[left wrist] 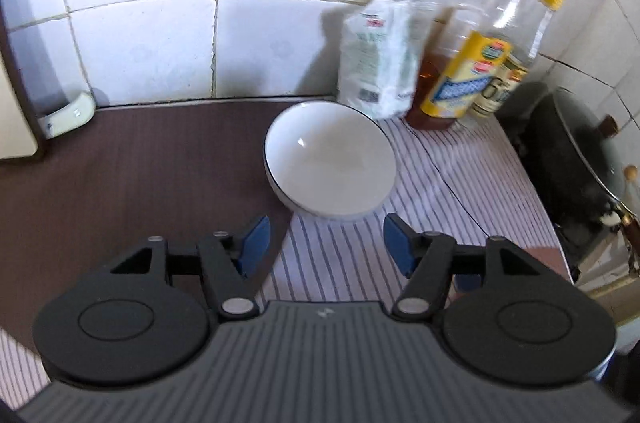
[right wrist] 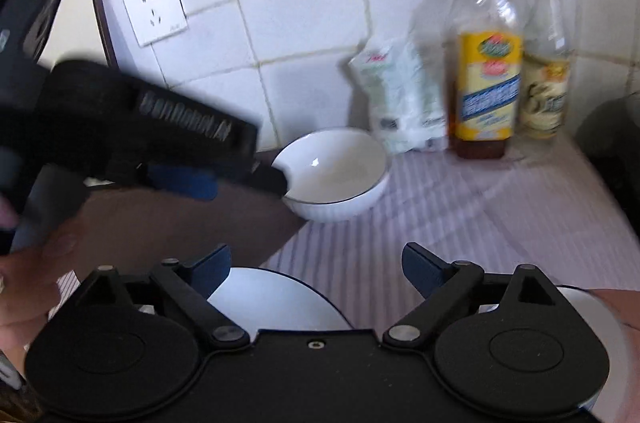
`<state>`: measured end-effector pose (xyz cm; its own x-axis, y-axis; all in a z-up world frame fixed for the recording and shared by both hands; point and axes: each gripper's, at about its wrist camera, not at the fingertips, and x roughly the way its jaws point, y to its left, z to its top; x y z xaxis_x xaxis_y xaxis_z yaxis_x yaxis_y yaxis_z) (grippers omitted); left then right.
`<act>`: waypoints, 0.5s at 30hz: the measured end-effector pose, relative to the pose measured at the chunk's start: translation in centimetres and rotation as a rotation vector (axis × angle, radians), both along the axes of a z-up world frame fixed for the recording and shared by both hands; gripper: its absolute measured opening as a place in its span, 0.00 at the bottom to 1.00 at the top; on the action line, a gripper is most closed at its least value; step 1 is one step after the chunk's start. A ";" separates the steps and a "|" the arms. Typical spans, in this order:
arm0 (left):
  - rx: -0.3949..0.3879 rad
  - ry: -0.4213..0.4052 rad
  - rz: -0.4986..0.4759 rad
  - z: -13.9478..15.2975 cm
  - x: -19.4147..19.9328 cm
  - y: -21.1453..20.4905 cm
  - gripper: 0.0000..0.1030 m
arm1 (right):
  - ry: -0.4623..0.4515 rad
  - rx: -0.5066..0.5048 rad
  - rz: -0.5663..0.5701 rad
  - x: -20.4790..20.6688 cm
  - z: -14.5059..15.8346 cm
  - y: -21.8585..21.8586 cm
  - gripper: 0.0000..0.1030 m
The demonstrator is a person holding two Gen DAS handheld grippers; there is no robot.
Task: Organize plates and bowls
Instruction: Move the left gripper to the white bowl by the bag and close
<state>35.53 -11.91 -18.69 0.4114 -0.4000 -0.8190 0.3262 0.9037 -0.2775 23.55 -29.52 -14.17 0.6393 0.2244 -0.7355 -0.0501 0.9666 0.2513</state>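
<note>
An empty white bowl (left wrist: 331,159) sits by two bottles (left wrist: 466,79), one holding amber liquid. Left gripper (left wrist: 326,243) and right gripper (right wrist: 316,263) gape wide, holding nothing.

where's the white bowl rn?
The white bowl sits centre in both wrist views, on the edge where the striped cloth meets the brown mat, just in front of the white pouch.

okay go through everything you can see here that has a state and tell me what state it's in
left gripper: open, nothing between its jaws
right gripper: open, nothing gripped
white bowl: upright, empty
plate: flat on striped cloth
yellow-label bottle: upright, capped
white bag: standing
wall socket: cord plugged in
</note>
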 end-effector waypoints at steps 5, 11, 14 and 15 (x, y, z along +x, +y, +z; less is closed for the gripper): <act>0.006 0.087 -0.016 -3.0 4.4 -0.1 0.60 | 0.072 0.059 -0.089 3.7 -2.8 0.2 0.92; 0.015 0.136 -0.026 -5.8 7.2 -0.1 0.57 | 0.194 0.150 -0.121 7.7 -5.0 0.0 0.92; 0.021 0.131 -0.047 -6.5 7.8 -0.7 0.48 | 0.210 0.172 -0.109 8.7 -5.5 0.3 0.92; 0.027 0.128 -0.048 -6.7 8.0 -0.8 0.45 | 0.214 0.176 -0.107 8.9 -5.7 0.4 0.92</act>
<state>43.50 -12.73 -25.36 0.2838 -0.3940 -0.8742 0.3323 0.8956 -0.2958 32.48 -29.16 -19.85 0.5005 0.2999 -0.8121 0.1225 0.9041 0.4094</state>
